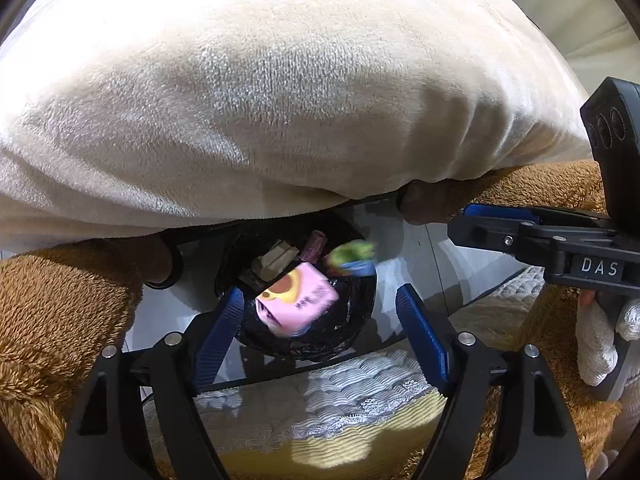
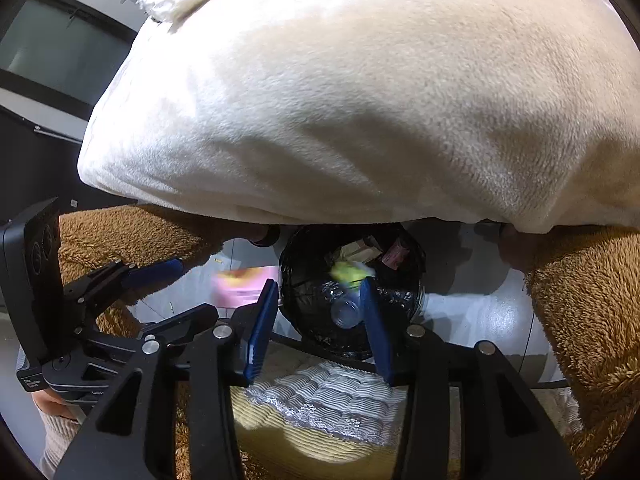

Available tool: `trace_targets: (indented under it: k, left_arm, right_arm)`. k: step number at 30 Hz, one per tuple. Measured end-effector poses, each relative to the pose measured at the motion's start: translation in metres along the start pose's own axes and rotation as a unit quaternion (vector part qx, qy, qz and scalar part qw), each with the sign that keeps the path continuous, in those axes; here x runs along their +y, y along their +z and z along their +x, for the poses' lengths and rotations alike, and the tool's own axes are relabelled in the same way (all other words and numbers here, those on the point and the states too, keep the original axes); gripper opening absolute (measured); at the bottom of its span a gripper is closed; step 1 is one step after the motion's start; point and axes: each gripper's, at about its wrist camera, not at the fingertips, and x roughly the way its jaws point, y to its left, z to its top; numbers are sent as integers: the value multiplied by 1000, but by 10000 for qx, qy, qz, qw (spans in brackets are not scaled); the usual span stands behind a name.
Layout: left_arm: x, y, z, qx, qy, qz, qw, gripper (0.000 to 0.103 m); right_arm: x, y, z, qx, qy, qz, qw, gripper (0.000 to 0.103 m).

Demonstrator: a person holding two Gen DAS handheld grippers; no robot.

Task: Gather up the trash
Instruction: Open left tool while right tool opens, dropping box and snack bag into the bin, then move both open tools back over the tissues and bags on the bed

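Left gripper (image 1: 320, 334): fingers spread, nothing between them; it hangs over the mouth of the bin, lower centre of the left view — a pose that suits letting trash fall rather than reaching for it.
Pink packet (image 1: 298, 300): blurred, apparently in mid-air, between the blue pads and over the bin; in the right view it shows just left of the bin's rim.
Right gripper (image 2: 320, 322): fingers parted, gripping nothing, also aimed down at the bin.
Green-yellow wrapper (image 2: 349, 272): blurred, just above the right fingers, over the bin — likely dropping.
Bin (image 2: 304, 320): black-lined, on the pale floor; holds a clear cup (image 2: 345, 312), cardboard scraps and a purplish tube.
Cream blanket (image 1: 280, 80): fills the upper frame, draped over the bin's far side.
Judgement: drop step nearly done.
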Motion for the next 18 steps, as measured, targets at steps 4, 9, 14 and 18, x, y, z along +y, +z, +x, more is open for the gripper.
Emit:
trace_targets:
  k: [4, 9, 14, 18]
  left_arm:
    - [2, 2, -3, -74, 28, -39, 10000, 77]
    - [5, 2, -15, -326, 35, -136, 9994, 77]
    - [1, 3, -37, -818, 10, -132, 9966, 77]
    - [5, 0, -57, -1279, -123, -176, 9916, 77]
  right_arm:
    - [1, -1, -4, -55, -26, -65, 10000, 44]
    - [8, -3, -14, -287, -155, -278, 9991, 44]
    - [16, -7, -37, -788, -134, -582, 9951, 44]
    - [20, -11, -64, -1327, -16, -783, 9881, 44]
